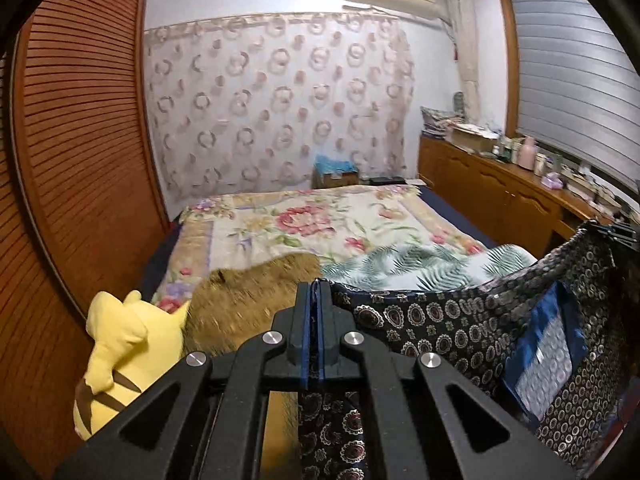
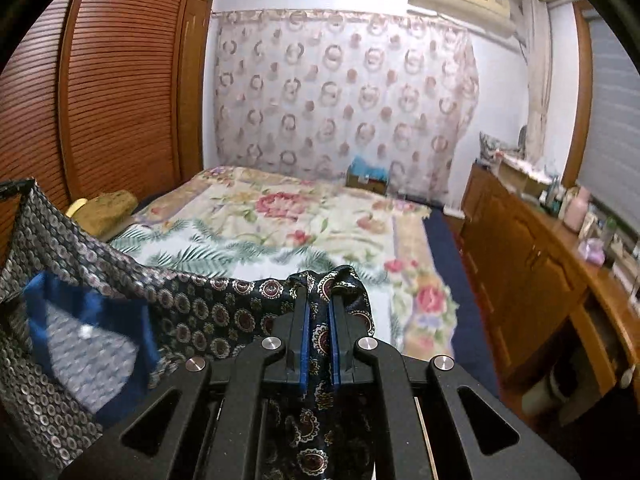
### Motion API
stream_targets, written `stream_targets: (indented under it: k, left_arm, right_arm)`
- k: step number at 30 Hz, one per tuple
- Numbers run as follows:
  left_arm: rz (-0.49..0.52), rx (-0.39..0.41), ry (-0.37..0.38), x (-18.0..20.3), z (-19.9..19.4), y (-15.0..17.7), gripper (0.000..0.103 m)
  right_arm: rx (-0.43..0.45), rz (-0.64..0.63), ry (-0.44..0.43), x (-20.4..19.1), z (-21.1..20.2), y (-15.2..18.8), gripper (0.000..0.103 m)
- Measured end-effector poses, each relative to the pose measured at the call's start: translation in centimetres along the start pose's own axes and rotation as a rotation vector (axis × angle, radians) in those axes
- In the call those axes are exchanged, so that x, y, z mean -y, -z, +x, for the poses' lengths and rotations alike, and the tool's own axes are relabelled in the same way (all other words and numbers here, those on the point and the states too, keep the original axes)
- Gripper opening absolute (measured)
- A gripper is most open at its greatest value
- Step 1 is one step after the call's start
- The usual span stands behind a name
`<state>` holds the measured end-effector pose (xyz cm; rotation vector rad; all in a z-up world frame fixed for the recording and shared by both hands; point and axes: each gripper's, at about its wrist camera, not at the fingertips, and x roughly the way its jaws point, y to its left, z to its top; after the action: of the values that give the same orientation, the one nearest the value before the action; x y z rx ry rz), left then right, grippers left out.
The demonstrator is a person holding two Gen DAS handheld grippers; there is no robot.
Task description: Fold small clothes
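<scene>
Above the bed (image 1: pixel 256 216), you hold the garment (image 1: pixel 460 320) stretched between both grippers. The left gripper (image 1: pixel 318 292) is clamped on one edge; the right gripper (image 2: pixel 318 304) pinches a bunched corner. The fabric looks thin, soft and slippery, so expect sag. Grip at hems or corners, not mid-panel.

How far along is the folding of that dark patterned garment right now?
Done so far: both tongs have pinched it, the left tongs and right tongs each shut on an edge of the dark patterned garment. In hand: it hangs stretched between them above the floral bedspread. Left: no fold shows yet, so laying it flat and folding remain.
</scene>
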<state>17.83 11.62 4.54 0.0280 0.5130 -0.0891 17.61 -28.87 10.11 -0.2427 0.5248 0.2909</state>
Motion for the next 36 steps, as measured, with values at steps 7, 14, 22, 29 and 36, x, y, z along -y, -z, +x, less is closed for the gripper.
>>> stream_targets:
  k: [7,14,22,29,36]
  left_arm:
    - [-0.023,-0.088,-0.032,-1.3,4.5,-0.2,0.004]
    - [-0.021,-0.133,0.0,-1.2,4.8,2.8,0.041]
    - [-0.021,-0.176,0.043,-0.6,3.5,5.9,0.042]
    - [-0.001,-0.196,0.092,0.7,1.7,8.6,0.042]
    - [0.005,-0.232,0.093,1.5,0.7,11.8,0.042]
  right_arm:
    - [-0.07,0.009,0.071,-1.9,4.8,-0.7,0.008]
    - [-0.184,0.011,0.017,-4.0,7.4,0.9,0.052]
    - [-0.212,0.011,-0.061,-4.2,6.4,2.3,0.053]
    - [-0.21,0.017,-0.151,-5.5,7.5,2.2,0.053]
    - [-0.258,-0.03,-0.254,-9.5,8.8,3.4,0.053]
